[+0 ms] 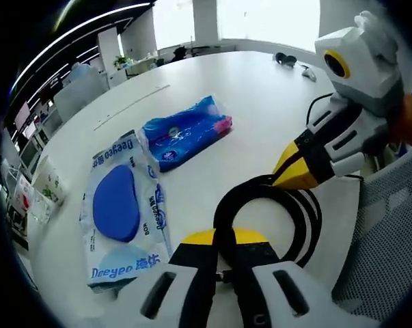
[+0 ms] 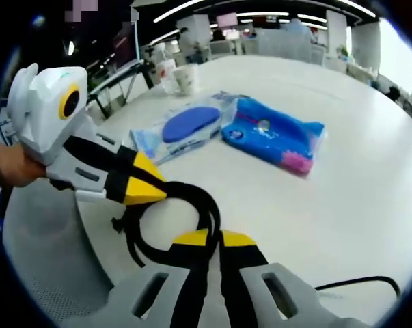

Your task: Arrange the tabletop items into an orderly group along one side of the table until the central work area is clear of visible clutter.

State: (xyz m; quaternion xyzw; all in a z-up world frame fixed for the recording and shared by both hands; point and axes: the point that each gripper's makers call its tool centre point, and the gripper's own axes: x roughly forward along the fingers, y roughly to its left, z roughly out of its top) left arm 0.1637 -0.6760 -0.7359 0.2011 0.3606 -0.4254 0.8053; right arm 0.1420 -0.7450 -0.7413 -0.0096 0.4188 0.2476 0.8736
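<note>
Both tongs are gripping the same coiled black cable (image 1: 298, 212) near the edge of the white surface (image 1: 260, 96) — the left tongs (image 1: 224, 256) are closing narrowly on one side of the loop, and the right tongs (image 2: 212, 242) are pinching the opposite side, jaws nearly together. In the left gripper view the right tongs are reaching in from the right, tips on the coil. Farther in on the surface, a clear packet with a blue eye mask (image 1: 120, 205) is lying just beside a blue tissue pack (image 1: 185, 130) — the two are almost touching. A pair of cups (image 2: 178, 76) is standing at the far edge.
</note>
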